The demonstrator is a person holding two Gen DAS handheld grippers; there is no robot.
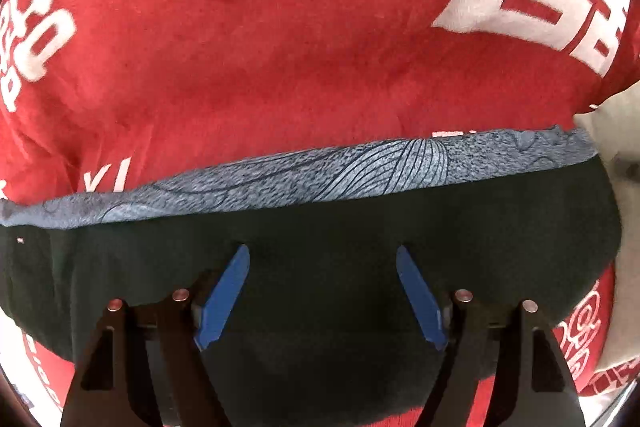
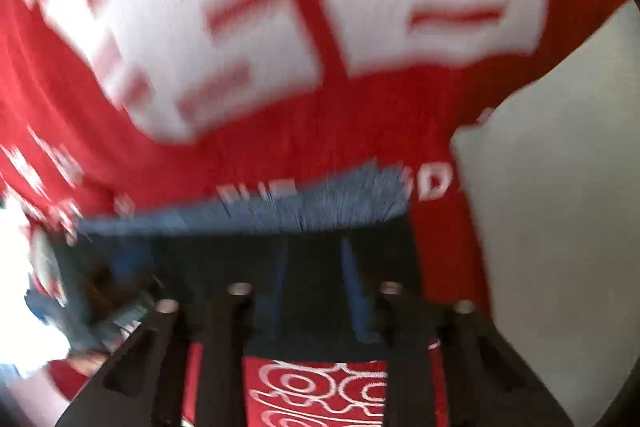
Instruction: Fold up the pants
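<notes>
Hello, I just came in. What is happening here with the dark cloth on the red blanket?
A person is folding dark pants on a red blanket with white lettering, holding a gripper in each hand. The pants show a blue-grey patterned band along their far edge. The left gripper hangs over the dark fabric with its blue fingers spread wide, gripping nothing. The right gripper is at the pants' edge with its fingers close together; the picture is too blurred to tell whether it holds the cloth.
</notes>
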